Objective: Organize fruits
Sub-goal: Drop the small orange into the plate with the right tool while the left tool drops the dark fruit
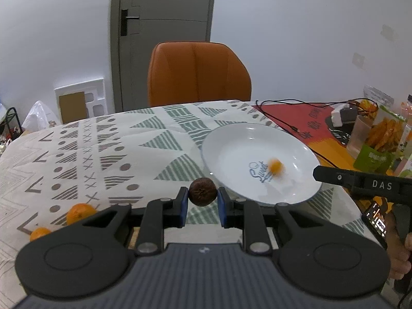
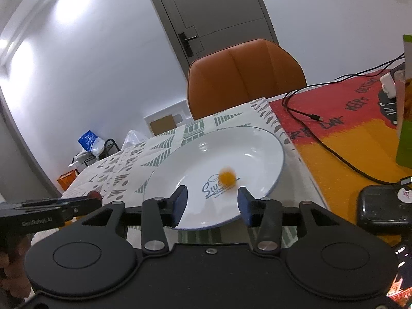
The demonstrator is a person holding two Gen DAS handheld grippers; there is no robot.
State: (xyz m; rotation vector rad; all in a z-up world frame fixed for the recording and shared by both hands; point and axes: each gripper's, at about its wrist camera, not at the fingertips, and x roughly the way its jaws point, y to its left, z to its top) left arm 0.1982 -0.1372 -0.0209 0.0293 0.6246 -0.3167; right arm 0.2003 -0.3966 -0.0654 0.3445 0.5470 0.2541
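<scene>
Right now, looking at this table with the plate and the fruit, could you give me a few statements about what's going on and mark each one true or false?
1. The left gripper has its jaws closed on a dark brown fruit. True.
2. The right gripper is holding a small orange fruit. False: its jaws are open and empty; the blurred fruit is on the white plate.
3. The plate is piled with fruit. False: only that one small orange fruit is on it.
4. Two orange fruits lie on the patterned tablecloth, off the plate. True.
5. An orange chair stands behind the table. True.
</scene>
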